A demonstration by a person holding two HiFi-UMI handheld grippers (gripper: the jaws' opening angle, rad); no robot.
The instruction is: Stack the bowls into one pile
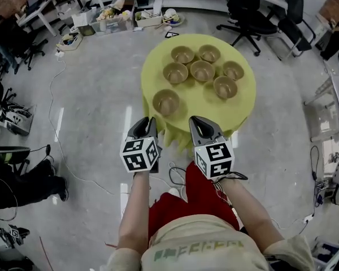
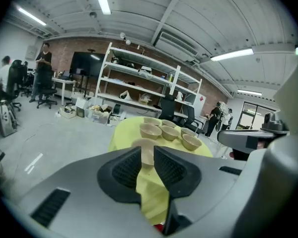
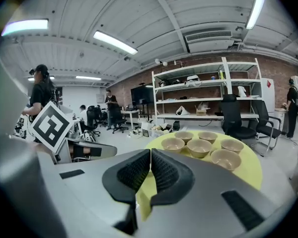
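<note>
Several tan bowls stand apart, none stacked, on a round table (image 1: 244, 110) under a yellow-green cloth. The nearest bowl (image 1: 166, 101) sits by the table's front left edge. The others, such as one bowl (image 1: 202, 70), cluster farther back. My left gripper (image 1: 142, 130) hangs just short of the table's near edge. Its jaws stand apart with nothing between them; in the left gripper view (image 2: 147, 150) the nearest bowl (image 2: 145, 144) shows far off through the gap. My right gripper (image 1: 199, 123) is beside it, its pads (image 3: 161, 168) pressed together and empty.
Black office chairs (image 1: 246, 10) stand beyond the table to the right. Boxes and bins (image 1: 110, 18) line the floor at the back left. Cables (image 1: 59, 123) trail over the grey floor. White shelving (image 2: 144, 88) stands against the brick wall, and people are at desks to the left.
</note>
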